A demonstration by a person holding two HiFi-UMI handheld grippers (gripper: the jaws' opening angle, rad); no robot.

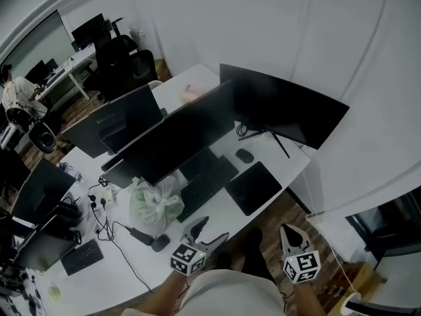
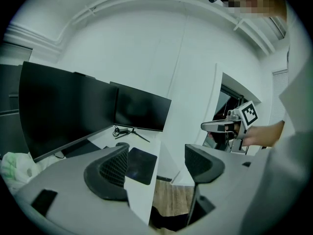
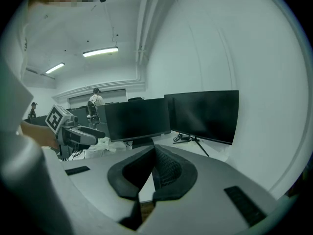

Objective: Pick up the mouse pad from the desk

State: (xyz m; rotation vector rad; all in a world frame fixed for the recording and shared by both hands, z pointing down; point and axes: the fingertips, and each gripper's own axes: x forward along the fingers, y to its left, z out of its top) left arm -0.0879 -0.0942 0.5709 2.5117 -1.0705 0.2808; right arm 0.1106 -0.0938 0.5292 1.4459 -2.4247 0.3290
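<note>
The black mouse pad lies flat at the desk's near right corner, beside the keyboard; a black mouse sits just behind it. In the left gripper view the mouse pad shows past the left jaw. My left gripper hovers off the desk's front edge, short of the pad, jaws open and empty. My right gripper hangs to the right of the desk's corner over the floor, its jaws shut with nothing in them. Each gripper shows in the other's view: the right gripper and the left gripper.
Two dark monitors stand behind the keyboard on the white desk. A white plastic bag and cables lie to the keyboard's left. A white wall rises close on the right. More desks and chairs stand far left.
</note>
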